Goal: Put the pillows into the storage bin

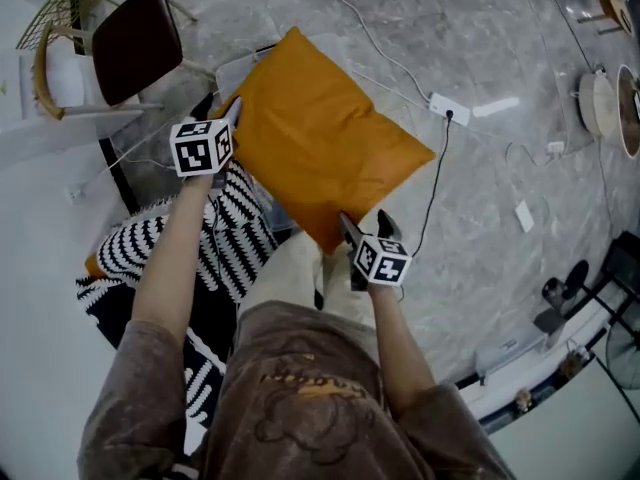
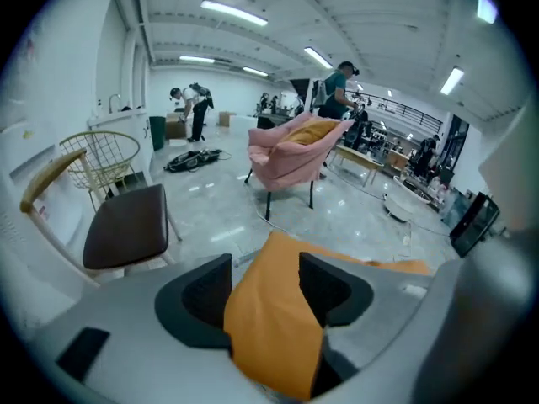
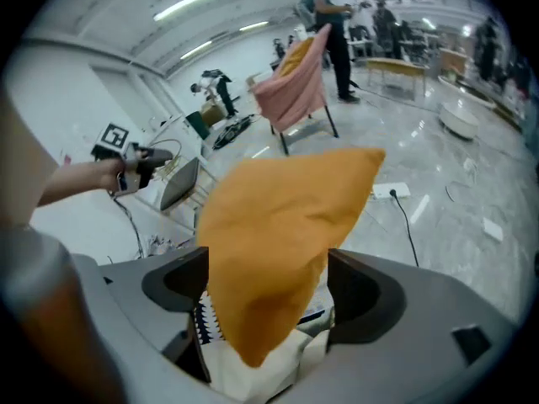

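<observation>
An orange pillow hangs spread between my two grippers above the grey floor. My left gripper is at its left corner. In the left gripper view the jaws stand apart with orange cloth lying loose between them. My right gripper is at the pillow's near corner. In the right gripper view its jaws stand wide, and the pillow's corner droops between them with a gap on the right side. A black-and-white striped pillow lies below my left arm. A pale bin-like edge peeks out behind the orange pillow.
A chair with a brown seat stands at the far left. A white power strip with a black cable lies on the floor to the right. A pink chair and several people stand farther back in the hall.
</observation>
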Available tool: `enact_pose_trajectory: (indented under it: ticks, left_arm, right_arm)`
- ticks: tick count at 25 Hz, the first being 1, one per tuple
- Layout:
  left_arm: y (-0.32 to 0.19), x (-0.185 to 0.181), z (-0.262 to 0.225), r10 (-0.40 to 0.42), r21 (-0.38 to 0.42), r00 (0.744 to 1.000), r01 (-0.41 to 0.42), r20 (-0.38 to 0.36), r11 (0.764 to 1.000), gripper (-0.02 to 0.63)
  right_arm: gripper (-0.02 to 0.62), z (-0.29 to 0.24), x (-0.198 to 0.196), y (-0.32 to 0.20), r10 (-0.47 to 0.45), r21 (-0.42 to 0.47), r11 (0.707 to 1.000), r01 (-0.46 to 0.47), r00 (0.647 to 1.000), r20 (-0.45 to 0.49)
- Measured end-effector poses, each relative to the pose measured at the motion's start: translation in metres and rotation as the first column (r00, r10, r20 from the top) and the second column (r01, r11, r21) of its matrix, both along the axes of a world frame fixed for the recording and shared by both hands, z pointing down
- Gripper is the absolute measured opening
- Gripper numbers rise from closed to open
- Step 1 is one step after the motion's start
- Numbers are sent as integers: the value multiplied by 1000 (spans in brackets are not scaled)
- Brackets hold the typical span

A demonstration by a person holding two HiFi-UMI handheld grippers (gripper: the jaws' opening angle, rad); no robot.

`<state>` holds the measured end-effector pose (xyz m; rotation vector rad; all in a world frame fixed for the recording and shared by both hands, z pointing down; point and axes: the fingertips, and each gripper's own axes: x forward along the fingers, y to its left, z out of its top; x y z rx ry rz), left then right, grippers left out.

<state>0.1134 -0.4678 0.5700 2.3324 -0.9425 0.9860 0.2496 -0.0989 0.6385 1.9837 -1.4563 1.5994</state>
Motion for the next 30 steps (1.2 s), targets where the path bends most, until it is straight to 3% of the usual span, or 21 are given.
enact_pose_trajectory:
  ticks: [2,7,18,24,30]
  left_arm:
    - [16,5,11,3,-30,1000,-3,-10,1000,235]
    - [75,6,28,42,-125,999,-45,-25,991,235]
    - [133,-15,12,-36,-178,996,21,-80,984,241]
    - [169,-21,48,-83,-226,994,65,-71,972,247]
    - [239,-14,125,-136,-345,985,91,-108,934,303]
  right_arm:
    - [460,2,-12,-8,-69,19,997,69,998,-3]
    - [462,-7,-22,-26,-133,73,989,129,990,53]
    - [446,-42,19,-48,-267,128,955,269,963,-32]
    - [450,-9,32,-58,-427,87,898,431,902,-57]
    - [469,66,51,-66,-527,21,849,528,849,-48]
